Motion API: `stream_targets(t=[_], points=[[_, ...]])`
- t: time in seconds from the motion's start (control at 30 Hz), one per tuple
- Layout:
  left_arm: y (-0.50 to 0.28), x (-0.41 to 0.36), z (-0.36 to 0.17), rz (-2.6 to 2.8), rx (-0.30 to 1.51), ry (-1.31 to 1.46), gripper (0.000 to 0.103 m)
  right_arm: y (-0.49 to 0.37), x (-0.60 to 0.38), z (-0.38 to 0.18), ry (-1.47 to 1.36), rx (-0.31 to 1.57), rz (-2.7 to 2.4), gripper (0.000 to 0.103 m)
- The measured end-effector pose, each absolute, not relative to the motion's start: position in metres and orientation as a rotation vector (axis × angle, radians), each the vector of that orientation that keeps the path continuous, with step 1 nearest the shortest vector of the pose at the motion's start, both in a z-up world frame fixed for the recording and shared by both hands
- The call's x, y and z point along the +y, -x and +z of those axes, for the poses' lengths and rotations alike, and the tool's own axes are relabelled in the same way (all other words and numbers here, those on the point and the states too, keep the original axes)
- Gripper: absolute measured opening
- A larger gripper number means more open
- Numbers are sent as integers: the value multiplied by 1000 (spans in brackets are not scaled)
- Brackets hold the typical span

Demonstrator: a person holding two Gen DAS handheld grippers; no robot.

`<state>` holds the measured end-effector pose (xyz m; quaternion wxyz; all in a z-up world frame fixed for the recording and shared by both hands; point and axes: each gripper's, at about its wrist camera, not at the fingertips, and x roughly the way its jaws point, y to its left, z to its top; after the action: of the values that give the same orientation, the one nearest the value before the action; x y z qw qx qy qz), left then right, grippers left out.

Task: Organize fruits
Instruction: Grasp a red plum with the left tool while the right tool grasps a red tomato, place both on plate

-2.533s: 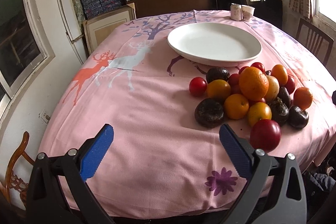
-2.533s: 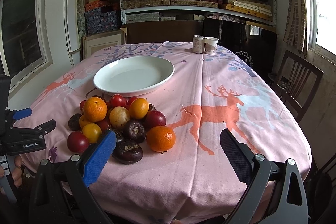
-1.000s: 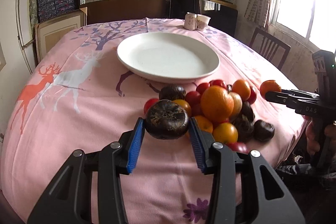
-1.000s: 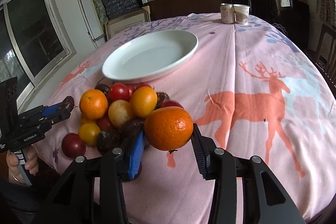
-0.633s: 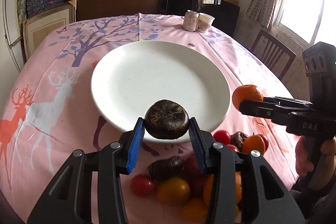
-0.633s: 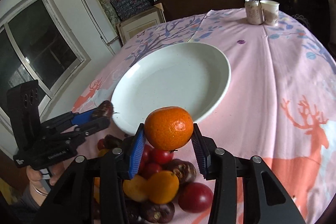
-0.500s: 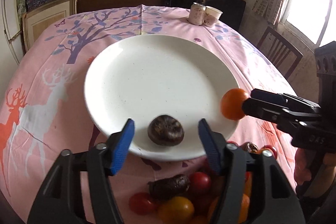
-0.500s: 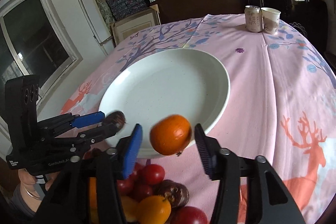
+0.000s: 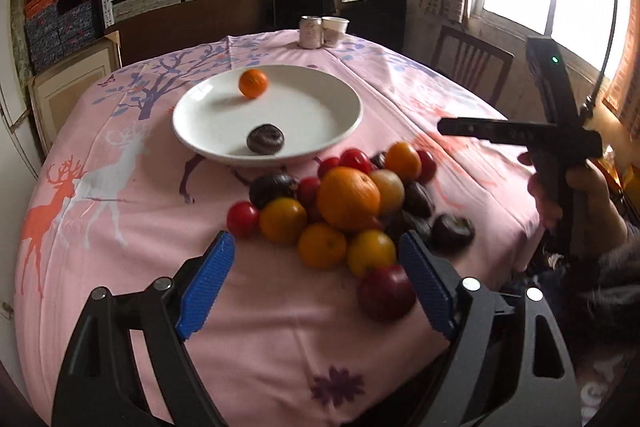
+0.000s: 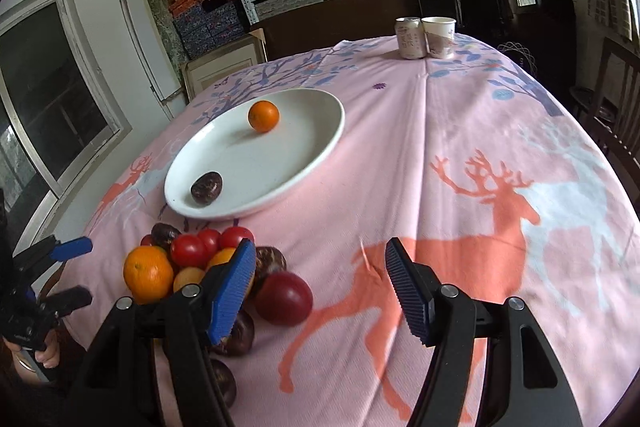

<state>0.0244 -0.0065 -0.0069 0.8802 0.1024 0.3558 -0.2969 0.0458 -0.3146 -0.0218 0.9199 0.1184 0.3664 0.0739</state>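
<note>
Left gripper [image 9: 316, 291] and right gripper [image 10: 320, 291] released, just opened, empty; orange [image 9: 253, 83] and dark fruit [image 9: 265, 139] on plate [image 9: 344, 131]; pile [image 9: 344, 203] on tabletop [image 9: 120, 227]

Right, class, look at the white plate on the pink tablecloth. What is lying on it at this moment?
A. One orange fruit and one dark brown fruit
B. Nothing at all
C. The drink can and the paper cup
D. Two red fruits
A: the white plate holds just an orange fruit near its far side and a dark brown fruit near its front rim, apart from each other.
</note>
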Motion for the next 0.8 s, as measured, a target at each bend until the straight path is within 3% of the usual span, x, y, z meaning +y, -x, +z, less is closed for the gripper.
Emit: stream_targets(t=[0.17,0.2,0.3,0.37,0.43,0.53,0.8], points=[[7,-26,-29,-654,744,-288,82,-29,-313,-32,-229,756,135,68],[8,-32,-35,-659,754,-295,78,-28,-312,-34,-225,760,132,68],[2,-47,-55,-663,798,-318,52,-29,-310,-38,-228,773,130,68],[-2,-49,-62,-653,802,-300,49,-28,-308,-41,-229,788,131,68],[-1,-46,-59,-649,793,-283,40,-29,-308,-42,-234,795,150,67],[0,-39,-53,-658,790,-262,40,-33,-302,-43,-220,796,179,66],[4,-30,-47,-638,775,-244,40,-56,-273,-55,-164,837,263,39]])
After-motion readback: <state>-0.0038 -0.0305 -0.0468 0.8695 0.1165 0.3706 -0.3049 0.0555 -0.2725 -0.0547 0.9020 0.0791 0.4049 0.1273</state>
